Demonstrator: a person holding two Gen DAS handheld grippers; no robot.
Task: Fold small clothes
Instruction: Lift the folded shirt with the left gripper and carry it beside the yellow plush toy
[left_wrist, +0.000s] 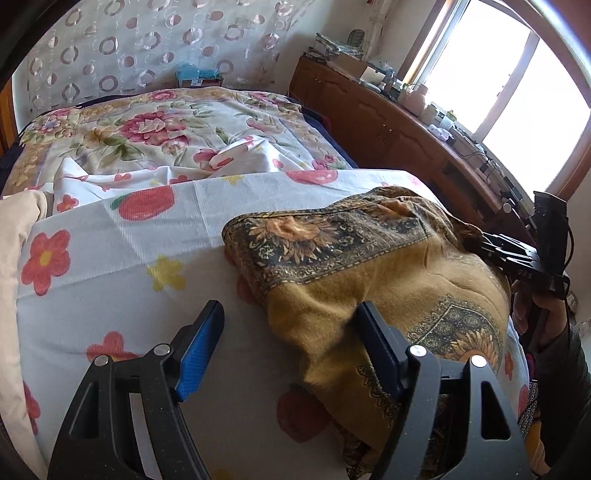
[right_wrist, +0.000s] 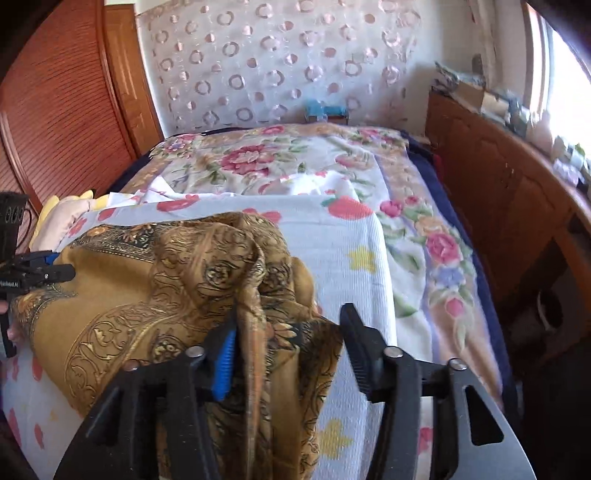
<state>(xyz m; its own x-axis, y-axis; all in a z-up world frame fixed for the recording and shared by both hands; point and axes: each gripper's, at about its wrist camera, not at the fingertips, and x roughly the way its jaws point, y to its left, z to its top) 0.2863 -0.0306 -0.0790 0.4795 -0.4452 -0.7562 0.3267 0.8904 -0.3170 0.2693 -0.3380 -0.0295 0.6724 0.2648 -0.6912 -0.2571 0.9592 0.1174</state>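
A mustard-yellow cloth with dark floral borders lies bunched on the white flowered sheet at the bed's near end. My left gripper is open, jaws wide; its right finger rests over the cloth's left edge, its left finger over bare sheet. In the right wrist view the cloth rises in a crumpled fold between the open jaws of my right gripper. The fold hangs between the fingers without being pinched. The right gripper's body shows in the left wrist view, at the cloth's far right.
A floral bedspread covers the far bed. A wooden cabinet with clutter runs along the right under a bright window. A wooden wardrobe stands at left. Pale bedding is piled at the left edge.
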